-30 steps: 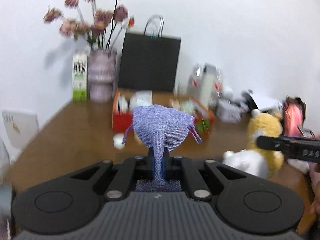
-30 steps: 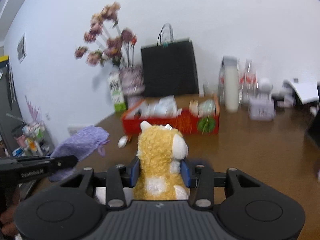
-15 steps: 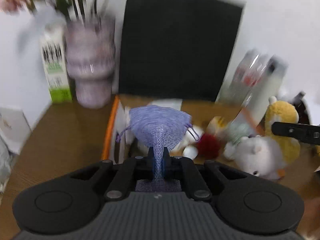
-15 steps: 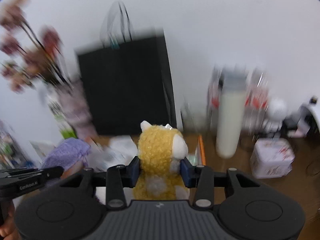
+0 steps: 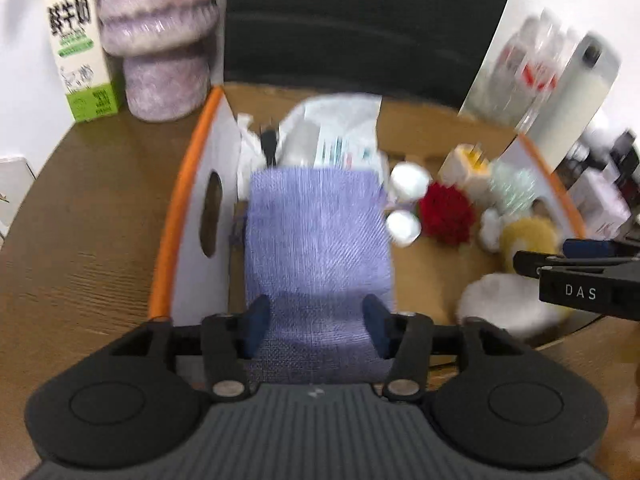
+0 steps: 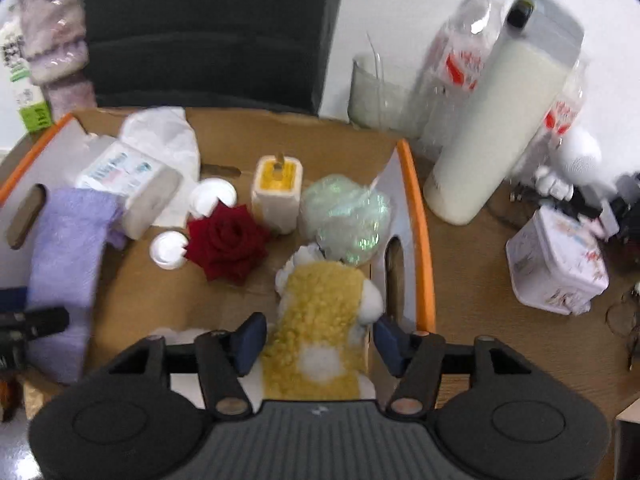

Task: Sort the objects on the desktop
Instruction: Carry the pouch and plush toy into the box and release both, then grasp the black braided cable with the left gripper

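Both pairs of jaws, clamped half a second ago, now stand spread: the left gripper (image 5: 316,326) has let the purple pouch (image 5: 318,248) go and the right gripper (image 6: 320,338) the yellow plush toy (image 6: 320,320). Each thing lies loose between its fingers, inside the orange-rimmed box (image 6: 418,216), so both drops look done. The pouch stretches lengthwise straight ahead of the left gripper; the toy lies along the right one's fingers, head end forward near the box's right wall.

Pouch (image 5: 318,236): coarse woven lilac cloth, matt. Plush toy (image 6: 320,320): curly yellow pile with white fleece patches. Box (image 6: 416,216): plain brown cardboard floor, white walls, glossy orange rim. Rose (image 6: 226,242), at ten o'clock from the plush toy: deep red, velvety petals. Tabletop (image 5: 80,208): brown wood grain, low sheen. Left tongs (image 5: 316,322) and right tongs (image 6: 320,338): matt black plastic, blue pads, metal rivets.
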